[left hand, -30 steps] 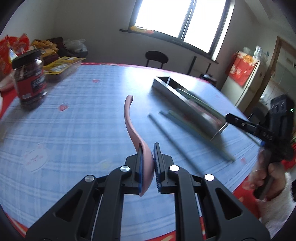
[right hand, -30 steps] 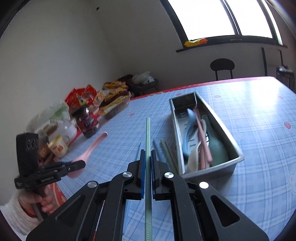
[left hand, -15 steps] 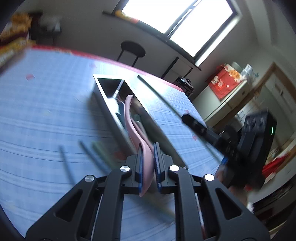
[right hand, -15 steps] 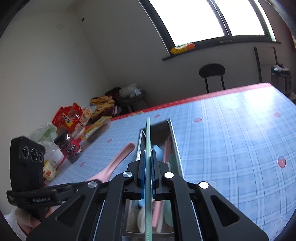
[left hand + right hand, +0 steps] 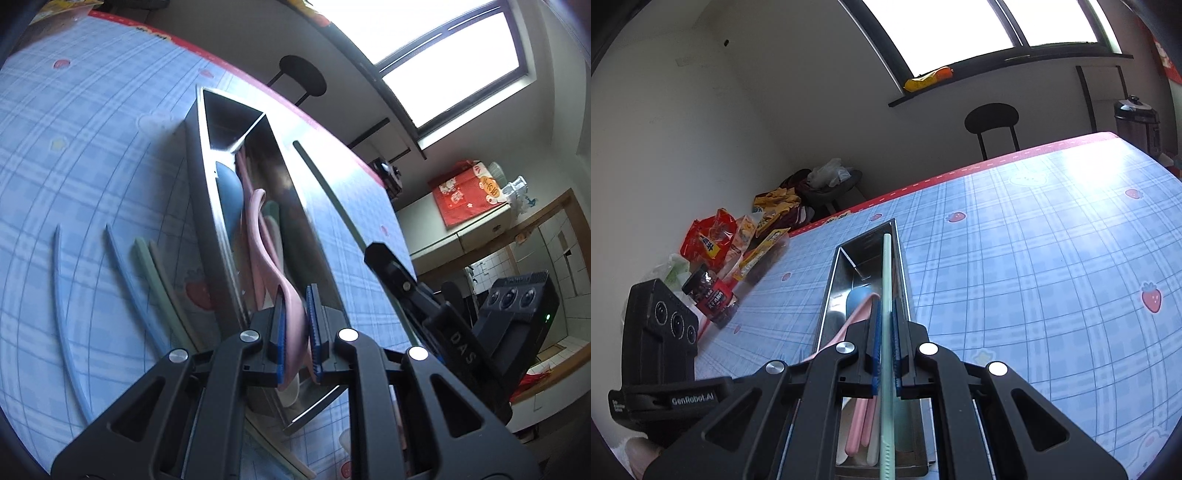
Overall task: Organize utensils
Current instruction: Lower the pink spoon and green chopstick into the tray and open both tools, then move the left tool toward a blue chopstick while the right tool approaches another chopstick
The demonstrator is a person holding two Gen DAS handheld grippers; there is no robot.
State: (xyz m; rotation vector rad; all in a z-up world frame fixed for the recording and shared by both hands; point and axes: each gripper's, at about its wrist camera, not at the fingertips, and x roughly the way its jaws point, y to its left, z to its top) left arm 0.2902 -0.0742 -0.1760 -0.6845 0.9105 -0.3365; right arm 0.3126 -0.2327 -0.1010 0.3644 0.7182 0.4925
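Observation:
My left gripper point(image 5: 295, 317) is shut on a pink spoon point(image 5: 258, 236), held over the near end of a long metal tray point(image 5: 199, 155) with its handle reaching along the tray. My right gripper point(image 5: 884, 328) is shut on a green chopstick point(image 5: 885, 266), held lengthwise above the same tray point(image 5: 827, 295). The right gripper also shows at the right of the left wrist view point(image 5: 391, 266). The tray holds a blue spoon point(image 5: 229, 192), pink chopsticks point(image 5: 860, 428) and other utensils. Several blue and green chopsticks point(image 5: 147, 266) lie on the table left of the tray.
The table has a blue plaid cloth point(image 5: 1034, 258) with a red edge. A dark jar point(image 5: 711, 295) and snack packets point(image 5: 709, 243) sit at its far left. A black stool point(image 5: 991, 122) stands beyond the table.
Both grippers swung over the tray. The pink spoon came from over the open table to above the tray's near end. The green chopstick now lines up over the tray's length.

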